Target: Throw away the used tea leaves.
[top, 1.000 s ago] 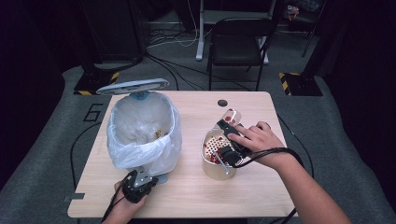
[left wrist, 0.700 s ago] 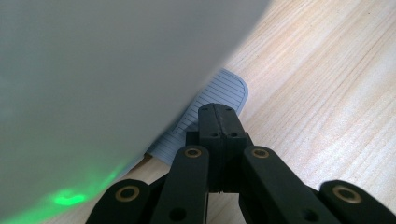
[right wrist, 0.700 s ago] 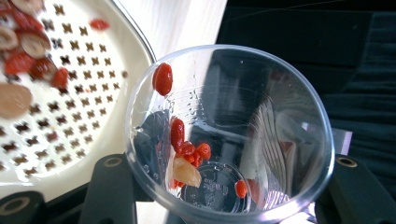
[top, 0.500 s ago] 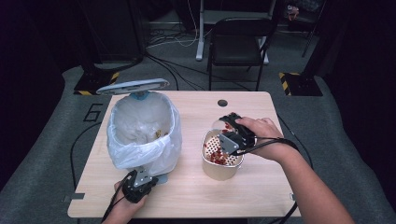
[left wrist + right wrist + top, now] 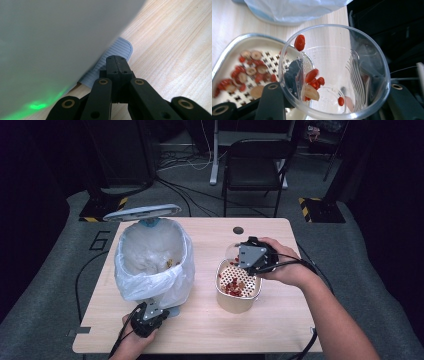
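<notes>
Your right tool [image 5: 248,260] is clamped on a clear plastic cup [image 5: 334,72], one jaw inside its wall and one outside, and holds it tipped over the far rim of the strainer tub [image 5: 238,289] on the desk [image 5: 280,320]. In the right gripper view, a few red berries [image 5: 315,79] and a pale slice cling inside the cup, and one berry sits at its lip. More berries and slices lie on the strainer's perforated tray [image 5: 244,75].

Your left tool [image 5: 148,316] rests at the near edge of the desk, its jaws pressed fully together with nothing between them, the tips lying on the ribbed grey pedal [image 5: 117,51] at the foot of the bag-lined bin [image 5: 152,262]. The bin's lid [image 5: 142,212] stands raised.
</notes>
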A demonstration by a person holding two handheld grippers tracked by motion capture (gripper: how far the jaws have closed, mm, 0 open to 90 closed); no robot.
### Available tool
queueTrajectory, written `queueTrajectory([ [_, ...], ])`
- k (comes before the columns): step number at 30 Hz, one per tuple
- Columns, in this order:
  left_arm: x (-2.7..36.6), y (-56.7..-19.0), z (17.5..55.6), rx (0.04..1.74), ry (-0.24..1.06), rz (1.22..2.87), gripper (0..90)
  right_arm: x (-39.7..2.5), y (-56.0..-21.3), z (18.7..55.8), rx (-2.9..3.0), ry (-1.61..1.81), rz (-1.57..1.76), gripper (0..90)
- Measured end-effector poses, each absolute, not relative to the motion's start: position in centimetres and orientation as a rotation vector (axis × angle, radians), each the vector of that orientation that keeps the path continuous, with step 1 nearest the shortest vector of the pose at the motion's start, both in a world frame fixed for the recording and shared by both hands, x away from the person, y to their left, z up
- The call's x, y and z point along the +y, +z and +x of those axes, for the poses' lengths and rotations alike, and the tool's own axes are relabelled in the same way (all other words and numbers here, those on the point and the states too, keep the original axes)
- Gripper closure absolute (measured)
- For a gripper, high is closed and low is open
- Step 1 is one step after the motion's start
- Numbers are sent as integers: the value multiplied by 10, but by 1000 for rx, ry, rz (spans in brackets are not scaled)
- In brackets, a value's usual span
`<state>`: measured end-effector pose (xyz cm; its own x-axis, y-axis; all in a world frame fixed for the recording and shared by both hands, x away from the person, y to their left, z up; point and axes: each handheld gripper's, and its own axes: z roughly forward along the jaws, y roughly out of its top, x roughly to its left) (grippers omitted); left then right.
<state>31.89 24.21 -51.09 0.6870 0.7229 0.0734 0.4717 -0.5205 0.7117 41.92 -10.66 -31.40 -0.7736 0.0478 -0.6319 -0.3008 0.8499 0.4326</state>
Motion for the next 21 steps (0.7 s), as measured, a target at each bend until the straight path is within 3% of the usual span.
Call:
queueTrajectory([
  [21,243,-510,319,914,474,2222,900,-110,-283,439,2590,1208,218,435],
])
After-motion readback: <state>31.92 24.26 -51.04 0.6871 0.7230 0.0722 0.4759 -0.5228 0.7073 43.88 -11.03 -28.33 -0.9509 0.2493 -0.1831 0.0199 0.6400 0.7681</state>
